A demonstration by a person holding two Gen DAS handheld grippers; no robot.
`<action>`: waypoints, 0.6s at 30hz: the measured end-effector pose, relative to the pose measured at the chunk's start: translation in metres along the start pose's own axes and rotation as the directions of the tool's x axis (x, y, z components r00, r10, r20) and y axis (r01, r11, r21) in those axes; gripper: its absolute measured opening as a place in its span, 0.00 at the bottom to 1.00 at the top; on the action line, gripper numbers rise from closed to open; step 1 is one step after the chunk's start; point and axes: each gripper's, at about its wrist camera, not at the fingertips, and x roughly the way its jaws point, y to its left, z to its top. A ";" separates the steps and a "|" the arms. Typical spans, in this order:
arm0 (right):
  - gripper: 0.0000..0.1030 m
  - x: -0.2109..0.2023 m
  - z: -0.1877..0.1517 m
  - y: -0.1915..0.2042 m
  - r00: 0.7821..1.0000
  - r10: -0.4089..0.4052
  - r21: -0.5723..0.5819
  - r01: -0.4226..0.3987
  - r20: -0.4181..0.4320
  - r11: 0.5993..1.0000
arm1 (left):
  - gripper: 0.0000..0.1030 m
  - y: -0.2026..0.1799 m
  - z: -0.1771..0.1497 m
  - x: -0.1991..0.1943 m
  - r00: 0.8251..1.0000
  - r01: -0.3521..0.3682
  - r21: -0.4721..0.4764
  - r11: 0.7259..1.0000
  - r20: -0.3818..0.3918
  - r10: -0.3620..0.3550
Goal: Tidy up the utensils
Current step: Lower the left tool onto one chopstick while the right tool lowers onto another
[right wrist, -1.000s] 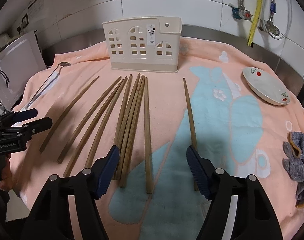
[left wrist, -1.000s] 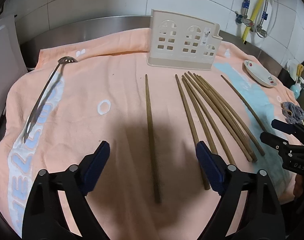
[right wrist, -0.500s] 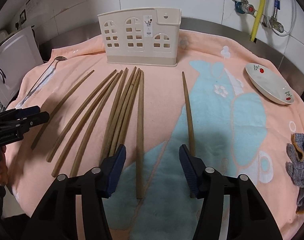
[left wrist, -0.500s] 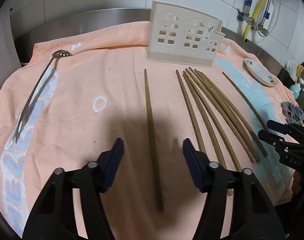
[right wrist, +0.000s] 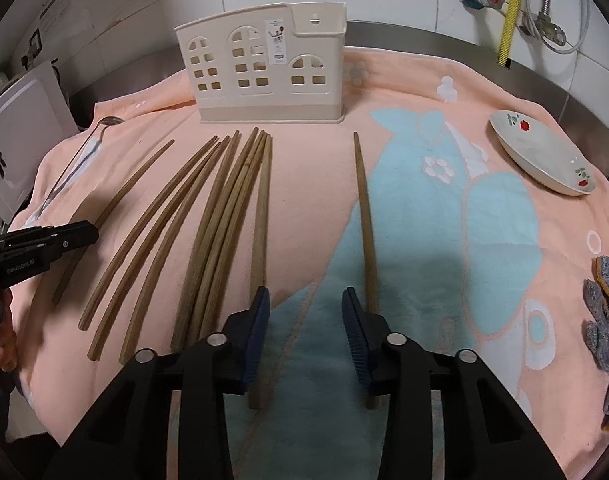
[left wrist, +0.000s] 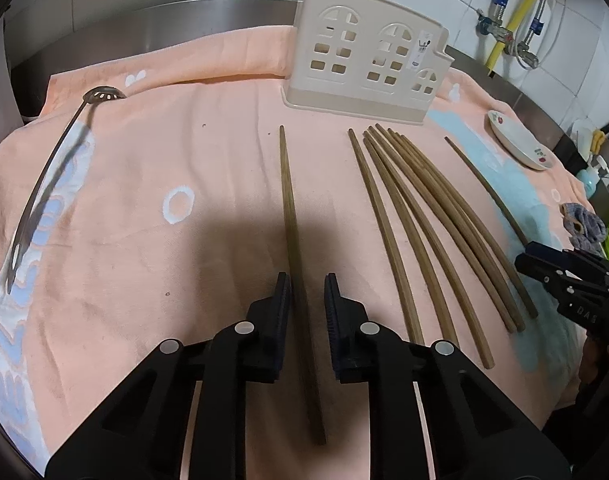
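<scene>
The left gripper [left wrist: 307, 312] is closing its jaws around a single chopstick [left wrist: 292, 232] that lies alone on the peach towel [left wrist: 144, 160], left of the main bundle of chopsticks [left wrist: 424, 216]; the pads are nearly together, but a small gap still shows on each side of the stick. The right gripper [right wrist: 306, 336] is also closing, about one third open, over bare towel between two sticks, holding nothing. The cream utensil holder [right wrist: 264, 68] stands at the far side, a slotted spoon [left wrist: 48, 184] lies far left and a small dish [right wrist: 544, 156] far right.
</scene>
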 end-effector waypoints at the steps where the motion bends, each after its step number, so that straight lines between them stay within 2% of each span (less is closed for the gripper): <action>1: 0.32 0.000 0.000 -0.001 1.000 0.001 0.004 -0.001 -0.001 1.000 | 0.16 0.000 0.000 0.001 1.000 -0.003 0.000 1.000 -0.002 0.003; 10: 0.22 0.002 0.004 -0.021 1.000 -0.003 0.059 0.003 0.007 0.998 | 0.14 0.001 0.001 0.003 1.000 -0.012 0.004 1.000 -0.008 0.012; 18: 0.20 -0.003 0.017 -0.024 0.999 -0.014 0.053 0.012 0.037 0.999 | 0.14 0.001 0.001 0.003 1.000 -0.018 0.004 1.000 -0.009 0.018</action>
